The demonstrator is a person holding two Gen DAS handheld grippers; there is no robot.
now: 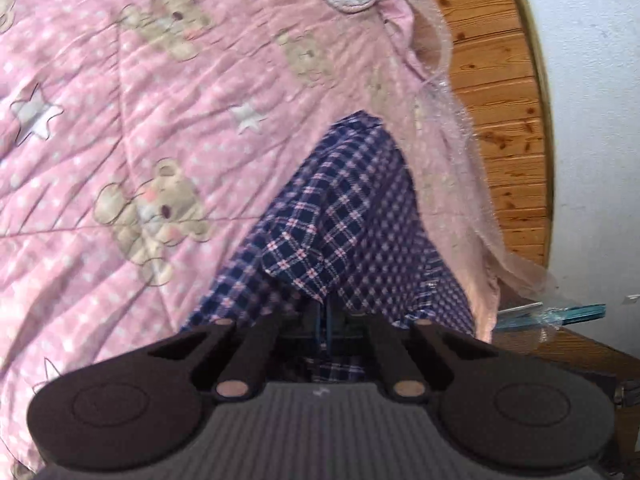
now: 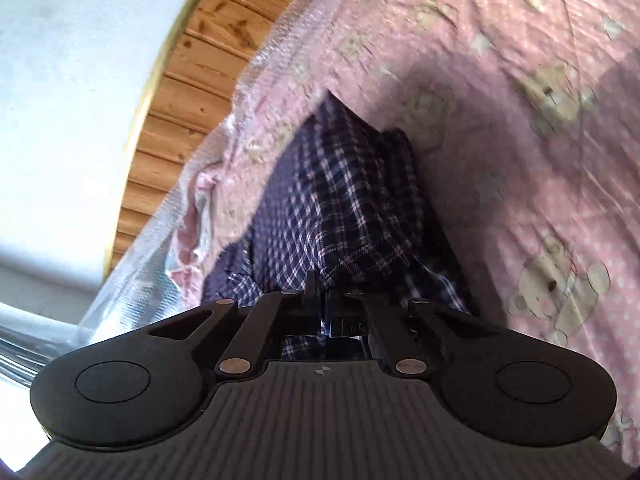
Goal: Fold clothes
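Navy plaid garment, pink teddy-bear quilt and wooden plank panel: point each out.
Navy plaid garment (image 1: 340, 216): left wrist view, middle of draped cloth.
Pink teddy-bear quilt (image 1: 120, 128): left wrist view, bare dotted area.
Wooden plank panel (image 2: 192, 80): right wrist view, mid planks.

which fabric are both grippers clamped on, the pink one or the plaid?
The plaid garment, navy with pink checks, runs into both grippers. The pink teddy-bear quilt just lies beneath it.

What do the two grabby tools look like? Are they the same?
Yes, they match. The left tool and right tool are both black, each with two big round discs at the sides, slanted bars joined by coppery round pins, and a grey ribbed plate at the bottom. That plate carries a tiny round crosshair mark, sharp on the right tool, blurry on the left. No cables or sleeves show.
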